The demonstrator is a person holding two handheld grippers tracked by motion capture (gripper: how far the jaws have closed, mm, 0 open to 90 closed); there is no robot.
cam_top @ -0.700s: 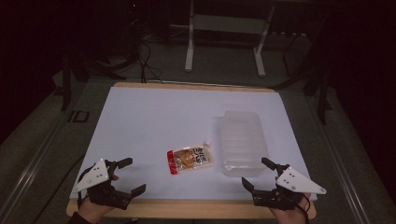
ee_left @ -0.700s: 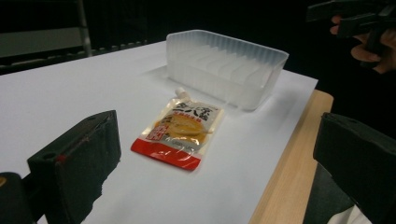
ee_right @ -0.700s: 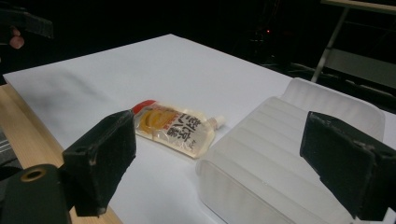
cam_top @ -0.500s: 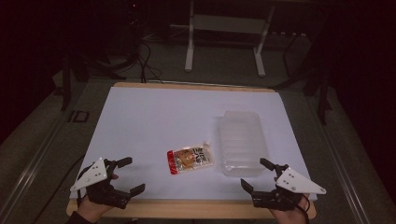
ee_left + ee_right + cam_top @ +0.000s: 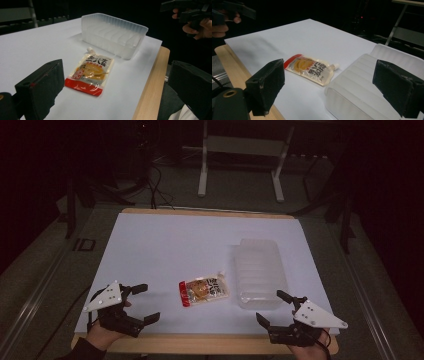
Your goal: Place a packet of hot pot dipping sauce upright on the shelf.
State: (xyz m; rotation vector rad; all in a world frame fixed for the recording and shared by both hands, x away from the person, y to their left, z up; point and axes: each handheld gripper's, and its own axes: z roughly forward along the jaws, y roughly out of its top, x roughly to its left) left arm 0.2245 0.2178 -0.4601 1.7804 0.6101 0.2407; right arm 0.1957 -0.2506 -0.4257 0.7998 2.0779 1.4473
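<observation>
A flat food pouch point(image 5: 205, 291) with a red bottom band and a white spout lies on the white table top point(image 5: 175, 250), near the front. Just right of it stands a clear ribbed plastic tray point(image 5: 259, 270). My left gripper point(image 5: 142, 303) hovers at the front left corner, jaws wide apart and empty; its own view looks across at the pouch point(image 5: 90, 73) and the tray point(image 5: 113, 35). At the front right edge my right gripper point(image 5: 274, 306) is open too, holding nothing, with the tray's near corner point(image 5: 362, 82) and the pouch point(image 5: 310, 68) ahead of it.
The white sheet rests on a wooden board whose edge point(image 5: 210, 345) runs along the front. Behind the table stand a metal frame's legs point(image 5: 202, 165) and cables on a dark floor. The other hand and gripper point(image 5: 192, 17) show far off in the left gripper view.
Both hands have drifted slightly toward the front edge; nothing on the table has moved.
</observation>
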